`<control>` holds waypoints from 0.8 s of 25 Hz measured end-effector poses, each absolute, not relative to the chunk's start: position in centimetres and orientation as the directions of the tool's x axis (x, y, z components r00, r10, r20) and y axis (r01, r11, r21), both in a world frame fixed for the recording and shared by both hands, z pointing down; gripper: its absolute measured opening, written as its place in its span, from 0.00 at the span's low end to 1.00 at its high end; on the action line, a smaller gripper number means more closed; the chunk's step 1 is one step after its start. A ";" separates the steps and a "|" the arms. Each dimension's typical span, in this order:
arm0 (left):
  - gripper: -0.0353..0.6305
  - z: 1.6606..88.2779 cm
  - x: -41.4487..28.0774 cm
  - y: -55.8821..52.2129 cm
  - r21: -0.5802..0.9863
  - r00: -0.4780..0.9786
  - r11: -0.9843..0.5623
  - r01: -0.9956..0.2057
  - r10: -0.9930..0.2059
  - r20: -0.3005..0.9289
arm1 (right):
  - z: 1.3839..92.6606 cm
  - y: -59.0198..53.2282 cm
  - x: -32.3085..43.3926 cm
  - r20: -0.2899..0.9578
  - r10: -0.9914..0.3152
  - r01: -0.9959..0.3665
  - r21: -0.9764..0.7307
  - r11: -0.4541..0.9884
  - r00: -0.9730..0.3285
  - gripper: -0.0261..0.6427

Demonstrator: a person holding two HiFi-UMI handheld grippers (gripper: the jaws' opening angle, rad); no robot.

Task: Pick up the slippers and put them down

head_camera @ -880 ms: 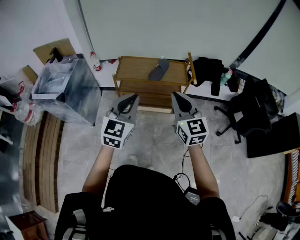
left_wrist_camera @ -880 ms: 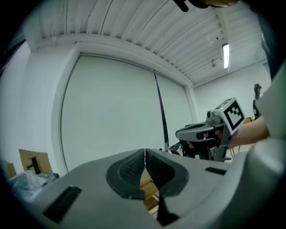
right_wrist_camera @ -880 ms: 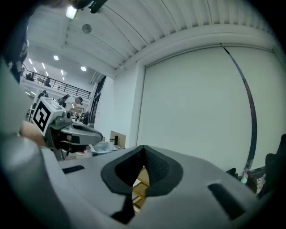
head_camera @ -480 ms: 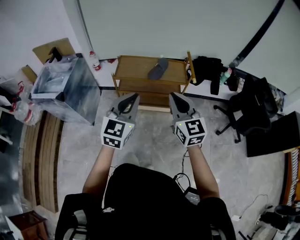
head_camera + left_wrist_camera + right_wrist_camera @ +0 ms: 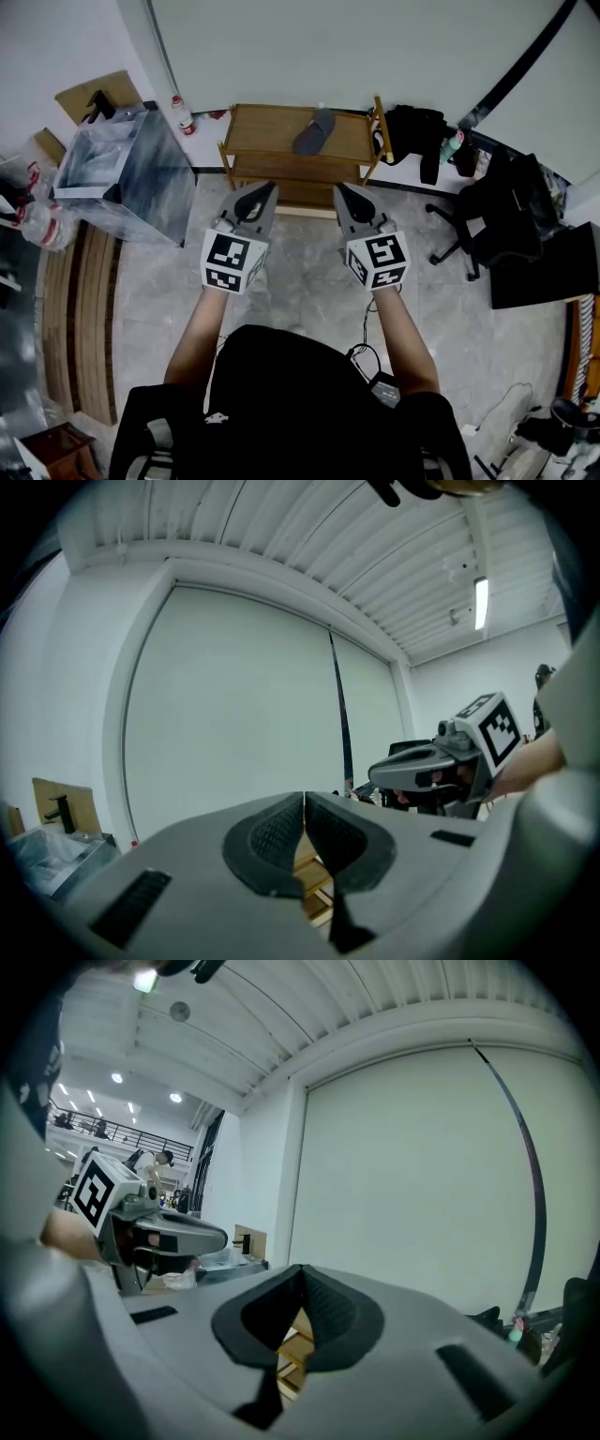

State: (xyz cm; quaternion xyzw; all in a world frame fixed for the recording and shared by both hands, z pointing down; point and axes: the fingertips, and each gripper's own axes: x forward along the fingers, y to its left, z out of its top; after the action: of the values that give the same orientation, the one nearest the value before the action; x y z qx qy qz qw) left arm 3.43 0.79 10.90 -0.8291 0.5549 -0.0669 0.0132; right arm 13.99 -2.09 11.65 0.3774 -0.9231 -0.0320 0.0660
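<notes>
Both tools hung roughly level above the floor, side by side but apart, pointing toward the far wall. The left tool (image 5: 265,190) had its jaws pressed together with nothing between them, and its ribbed pads (image 5: 277,834) met at the tip. The right tool (image 5: 341,191) was likewise pressed shut and empty. A single dark grey slipper (image 5: 314,132) lay slantwise on the top tier of the wooden shelf rack (image 5: 253,131) by the far wall, right of its middle and well apart from both tools. It seemed to rest sole down, though it showed too small to be sure. A clear plastic box (image 5: 122,173) stood left of the rack, and a black office chair (image 5: 506,220) stood to its right.
</notes>
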 end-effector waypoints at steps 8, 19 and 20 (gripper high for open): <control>0.06 10.7 0.6 -5.5 -0.085 0.388 -0.394 -0.915 -0.918 0.086 | 12.1 -8.2 10.8 0.113 -0.696 -0.687 0.117 0.718 -0.709 0.03; 0.06 10.5 -5.4 -16.0 -0.058 0.430 -0.437 -0.898 -0.897 0.102 | 11.9 -18.3 5.0 0.148 -0.720 -0.715 0.098 0.692 -0.678 0.03; 0.06 10.5 -6.0 -16.8 -0.055 0.434 -0.441 -0.896 -0.895 0.105 | 11.9 -19.1 4.5 0.151 -0.723 -0.717 0.098 0.690 -0.674 0.03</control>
State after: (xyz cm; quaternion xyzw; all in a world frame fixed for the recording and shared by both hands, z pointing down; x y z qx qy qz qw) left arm -6.02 -16.79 10.54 -0.8468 0.5287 -0.0591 -0.0047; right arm 4.46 -19.08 11.91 0.3936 -0.9148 -0.0153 0.0892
